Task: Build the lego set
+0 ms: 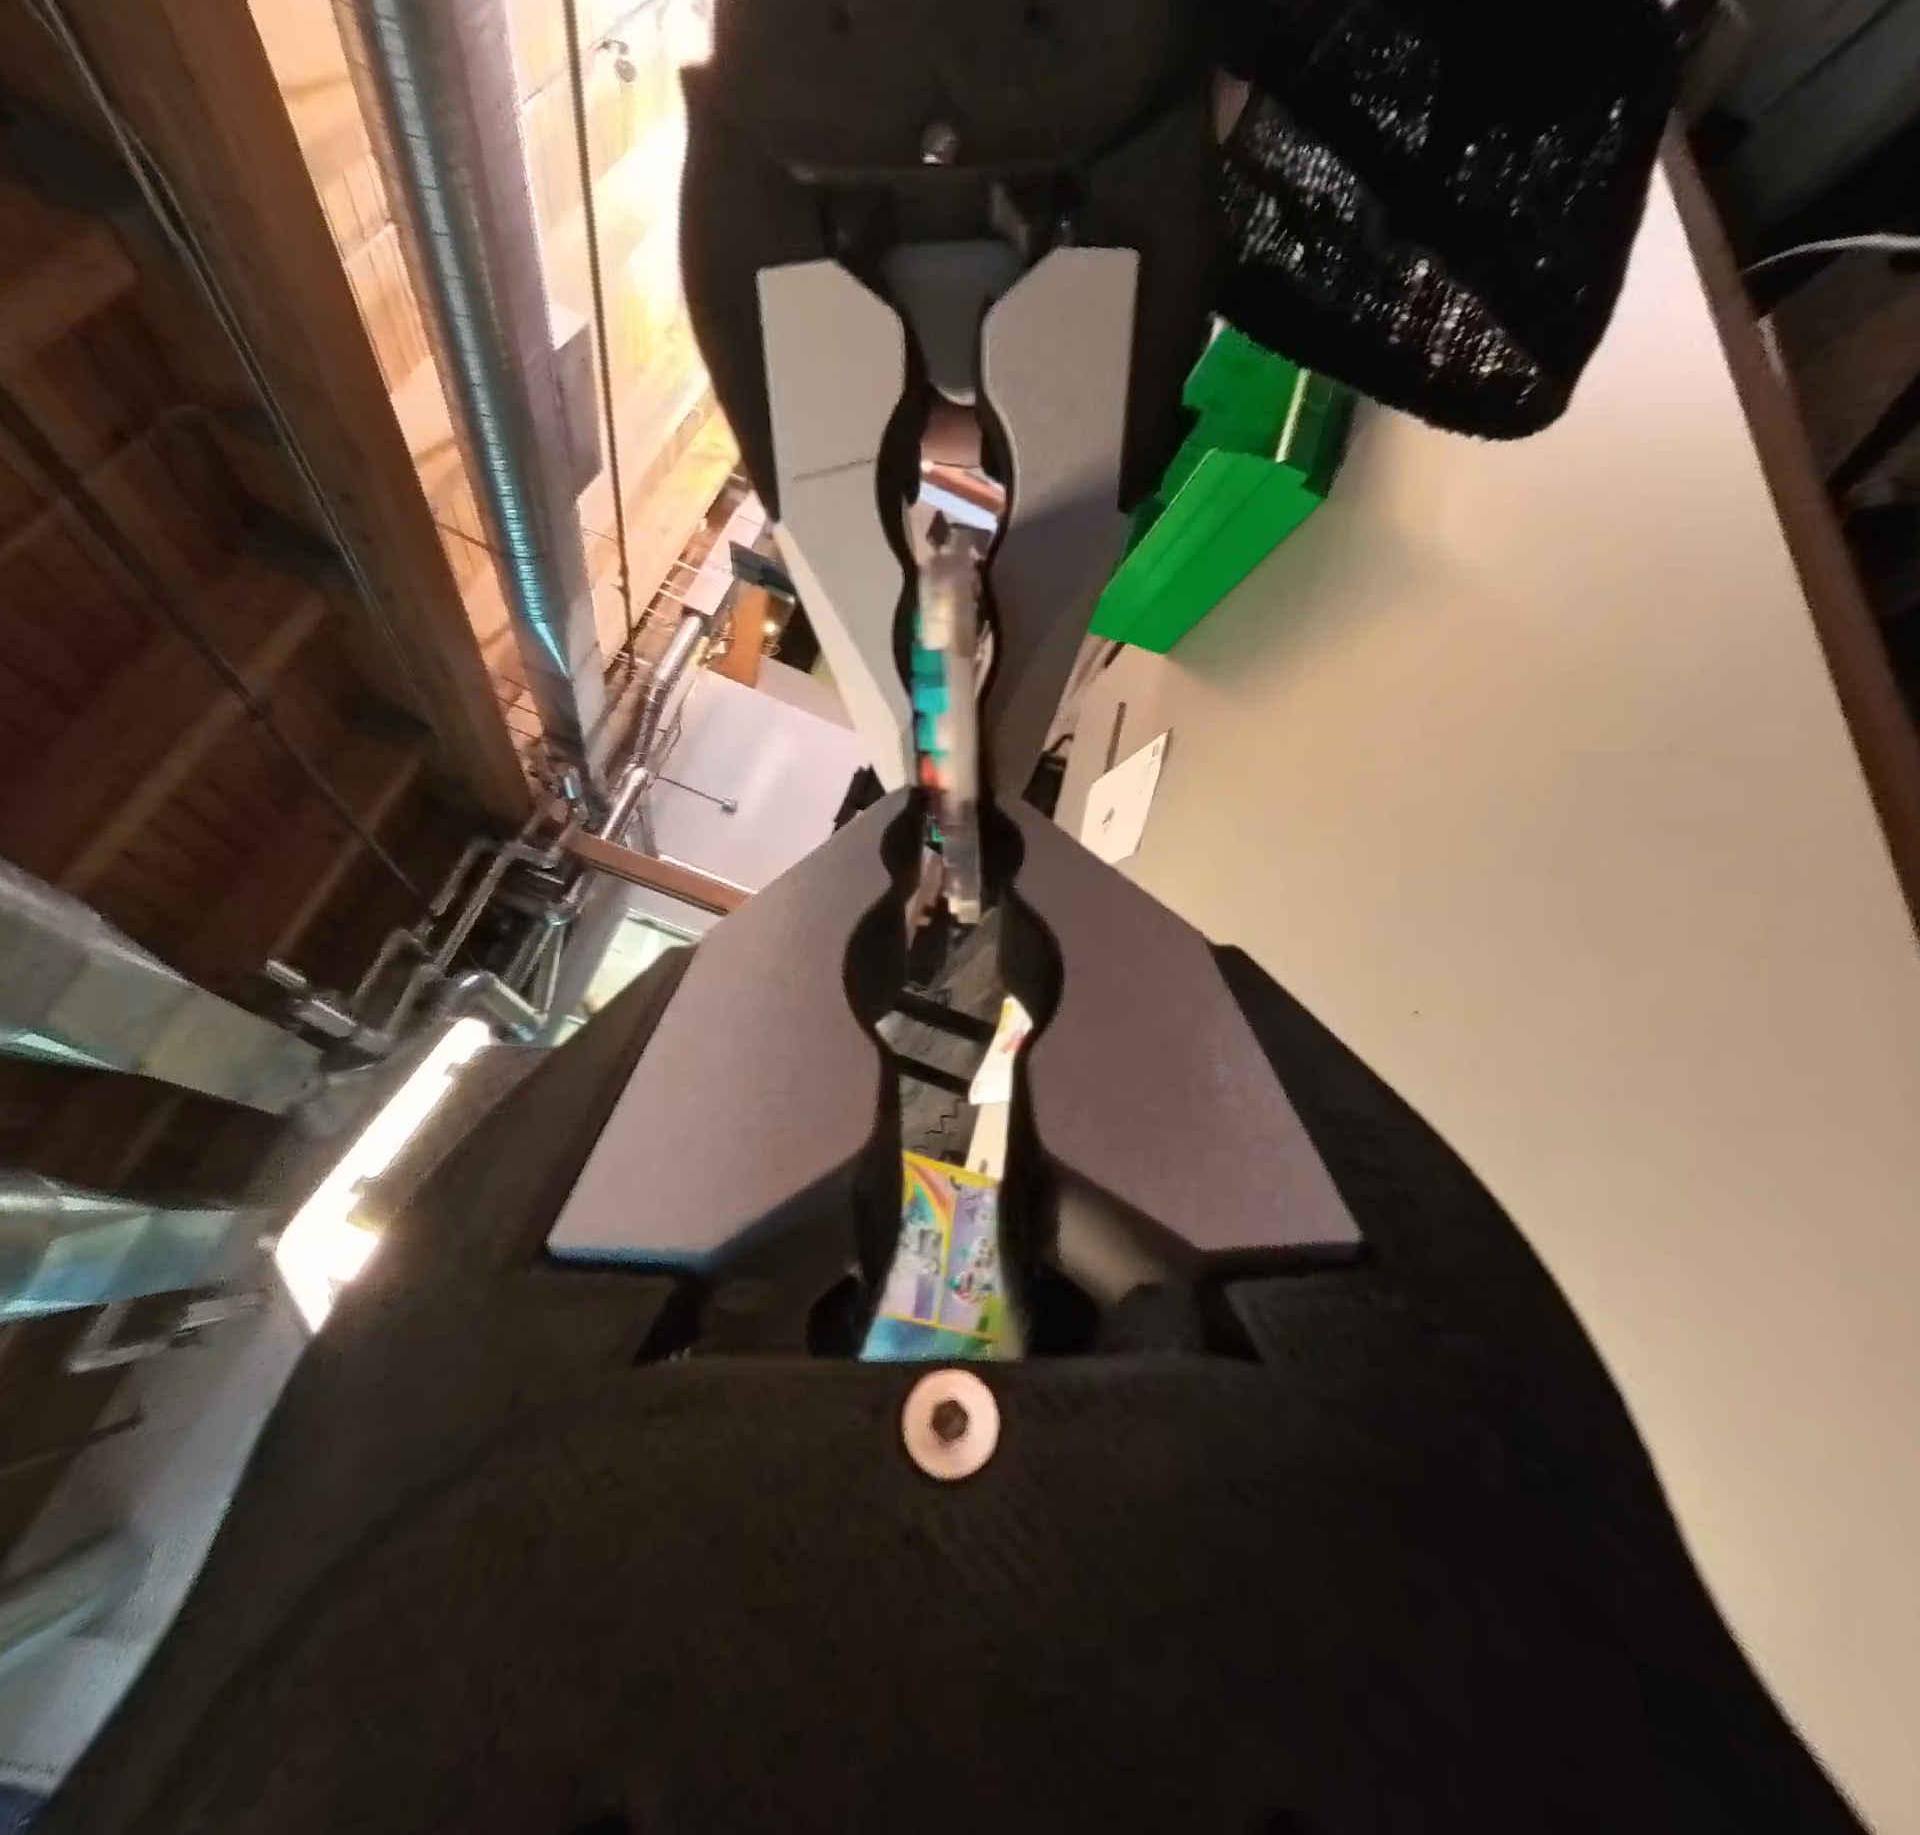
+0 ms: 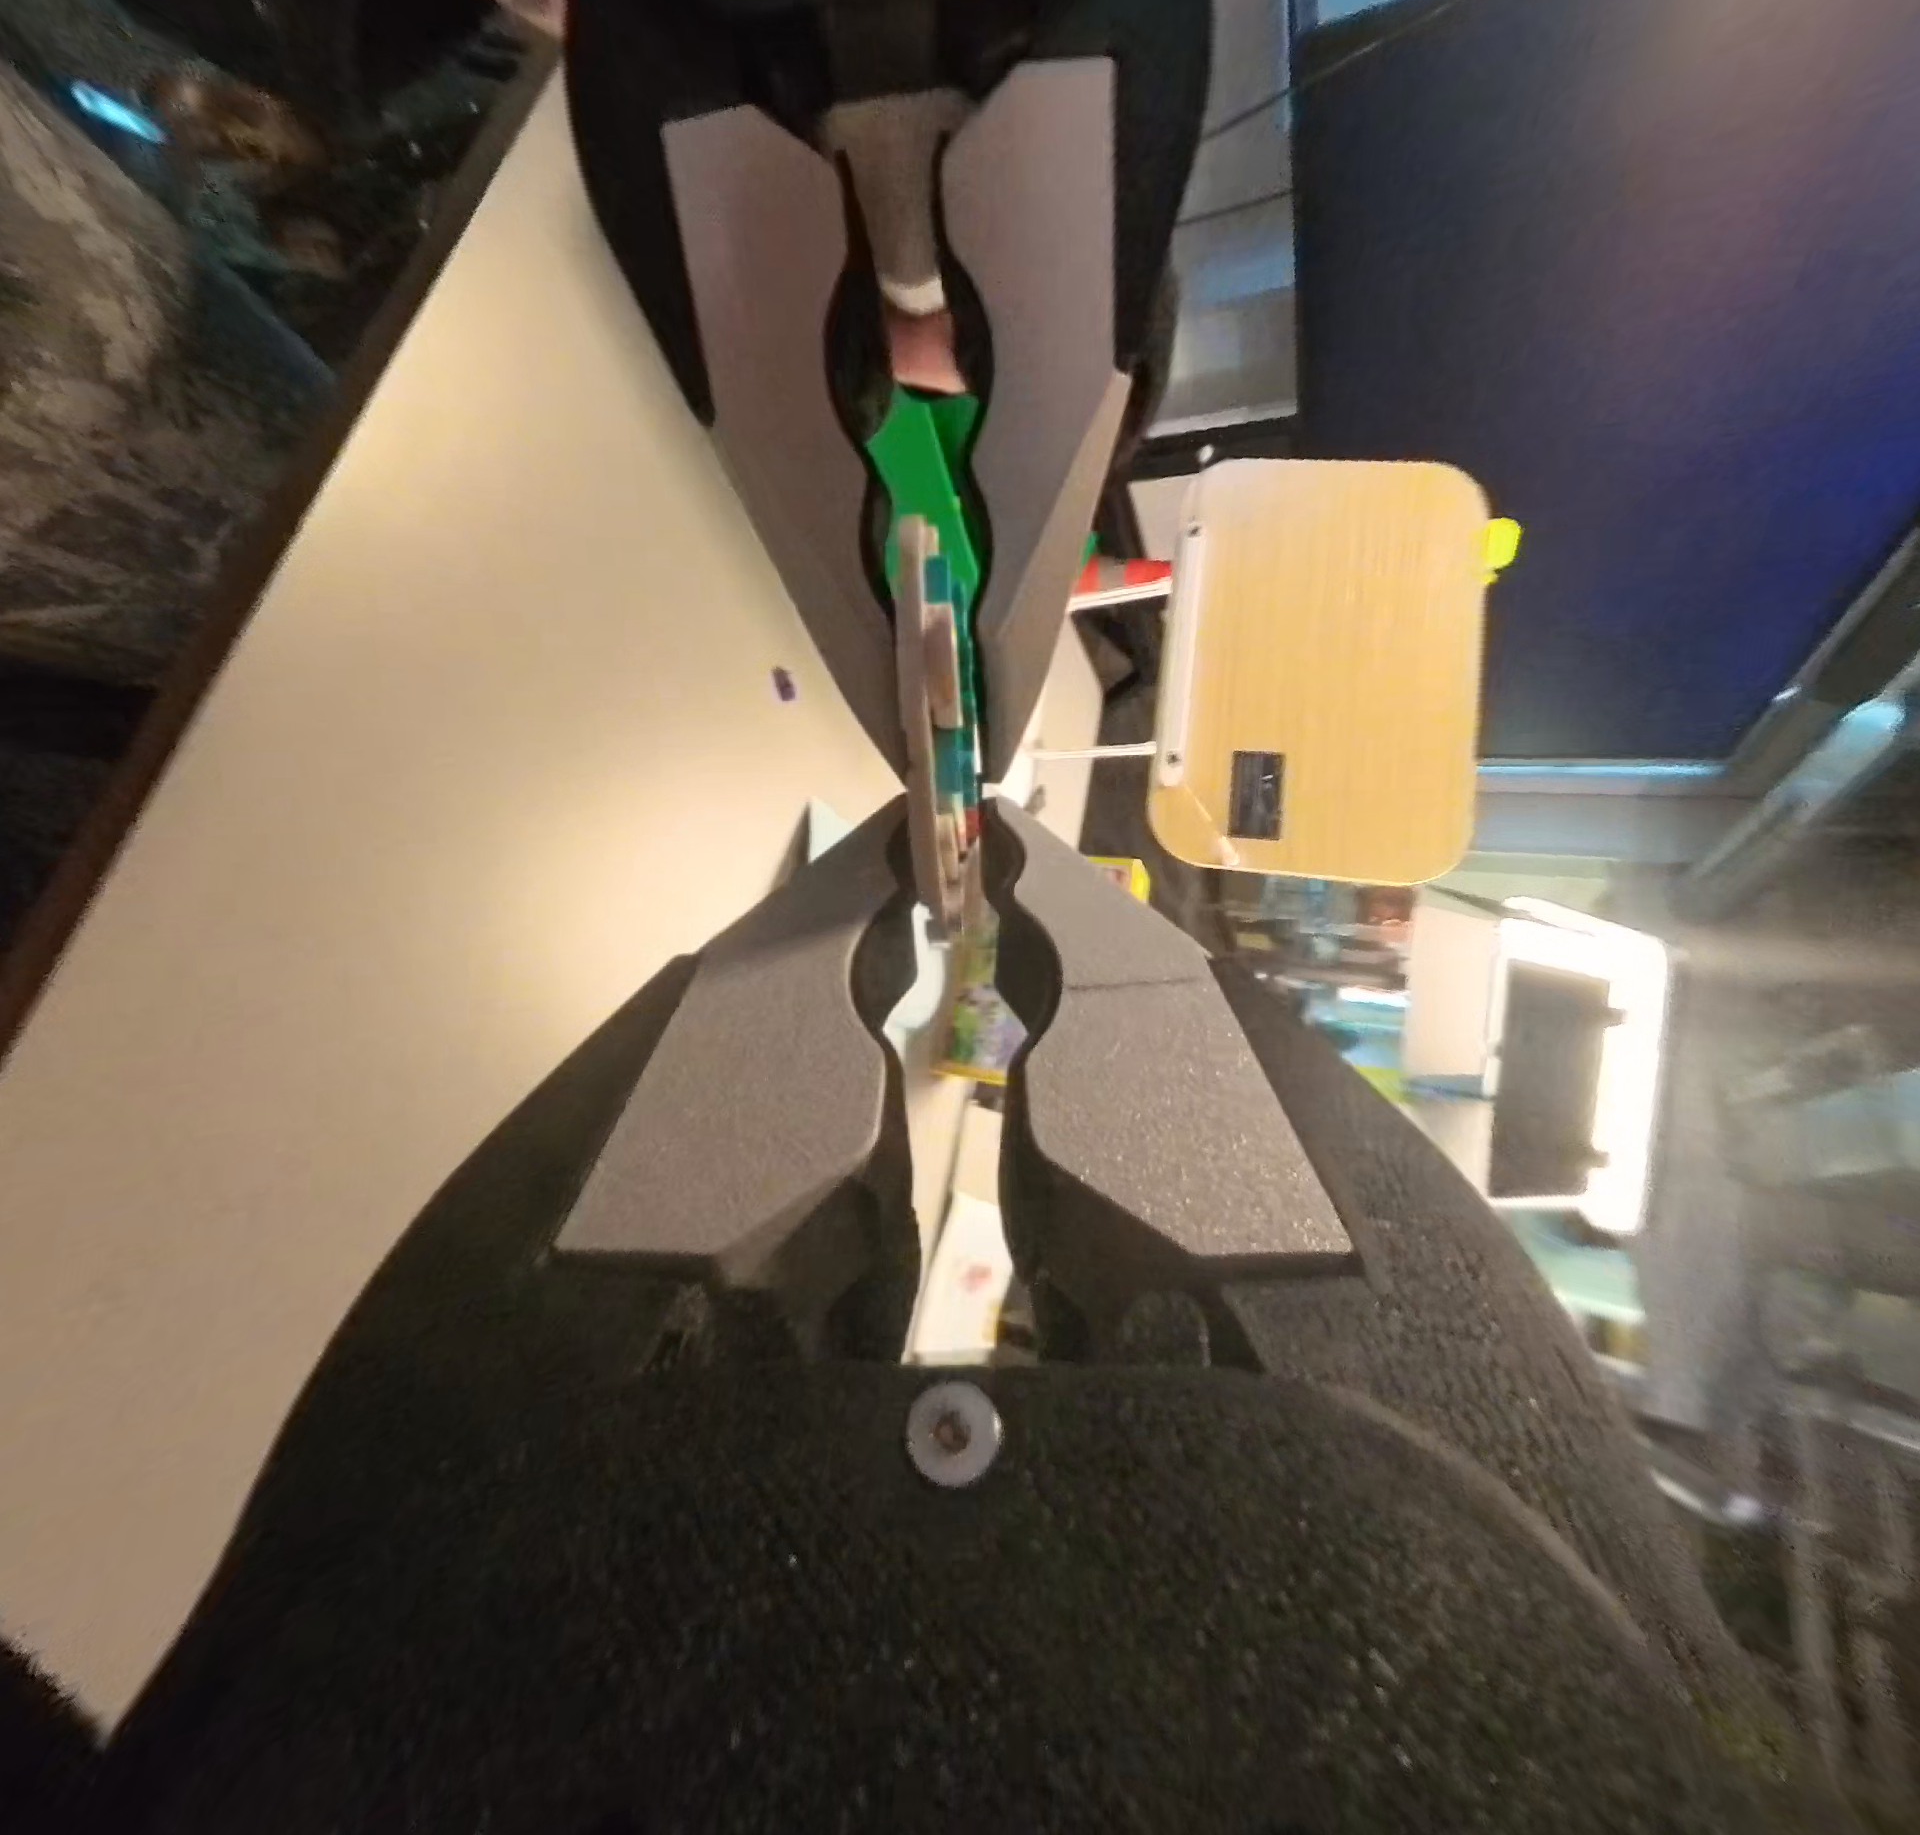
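Note:
My two grippers meet tip to tip above the white table (image 1: 1455,850). A thin flat lego assembly (image 1: 940,684) of grey, teal and red pieces is seen edge-on between them. My left gripper (image 1: 951,821), with dark fingers, is shut on its near end. My right gripper (image 1: 956,779), with grey fingers, comes from above and is shut on the far end. In the right wrist view my right gripper (image 2: 951,814) pinches the tan and teal assembly (image 2: 925,663), and the left gripper (image 2: 951,772) faces it. Green (image 2: 914,466) shows through the gap behind; I cannot tell if it is attached.
A large green block (image 1: 1195,538) and a white paper (image 1: 1127,798) lie on the table. A colourful printed box (image 2: 982,1032) shows between my fingers. A wood-faced box (image 2: 1320,663) stands at the right. A small purple piece (image 2: 782,682) lies on the table (image 2: 468,746). A black-gloved hand (image 1: 1403,227) holds the right gripper.

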Demonstrator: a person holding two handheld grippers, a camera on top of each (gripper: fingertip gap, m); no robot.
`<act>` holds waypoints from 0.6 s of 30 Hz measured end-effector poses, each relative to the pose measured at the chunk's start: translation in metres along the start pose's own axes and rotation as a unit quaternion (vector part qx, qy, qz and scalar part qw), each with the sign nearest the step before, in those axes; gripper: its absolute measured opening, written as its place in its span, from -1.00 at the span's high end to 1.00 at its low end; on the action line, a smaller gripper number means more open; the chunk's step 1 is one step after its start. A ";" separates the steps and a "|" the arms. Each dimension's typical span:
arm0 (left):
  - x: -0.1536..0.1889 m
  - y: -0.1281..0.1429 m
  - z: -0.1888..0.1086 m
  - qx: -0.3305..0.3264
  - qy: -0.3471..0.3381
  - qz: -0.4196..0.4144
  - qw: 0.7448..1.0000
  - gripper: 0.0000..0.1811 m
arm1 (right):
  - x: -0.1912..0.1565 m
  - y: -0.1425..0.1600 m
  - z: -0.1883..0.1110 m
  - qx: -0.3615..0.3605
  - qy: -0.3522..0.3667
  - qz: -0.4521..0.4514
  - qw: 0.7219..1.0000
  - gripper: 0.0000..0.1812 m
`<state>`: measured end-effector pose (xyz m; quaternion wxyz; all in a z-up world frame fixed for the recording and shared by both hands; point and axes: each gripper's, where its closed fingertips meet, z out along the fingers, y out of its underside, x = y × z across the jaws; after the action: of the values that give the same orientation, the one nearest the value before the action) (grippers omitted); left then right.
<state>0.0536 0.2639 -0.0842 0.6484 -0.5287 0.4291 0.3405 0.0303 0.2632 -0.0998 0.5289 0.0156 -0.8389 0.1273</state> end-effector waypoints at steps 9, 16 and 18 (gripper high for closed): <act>0.001 0.021 -0.002 -0.040 -0.001 0.000 0.999 0.91 | -0.002 0.005 0.006 0.010 0.017 0.009 1.000 0.77; 0.019 0.062 -0.006 -0.089 0.029 -0.173 0.981 0.74 | -0.017 0.021 0.037 0.040 0.061 -0.022 0.997 0.95; 0.026 0.094 -0.017 -0.126 0.032 -0.259 0.957 0.60 | -0.024 0.039 0.053 0.045 0.078 -0.015 0.996 0.95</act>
<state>-0.0231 0.2666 -0.1460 0.6286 -0.7098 0.2511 0.1951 -0.0121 0.2858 -0.1501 0.5934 0.0415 -0.7882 0.1579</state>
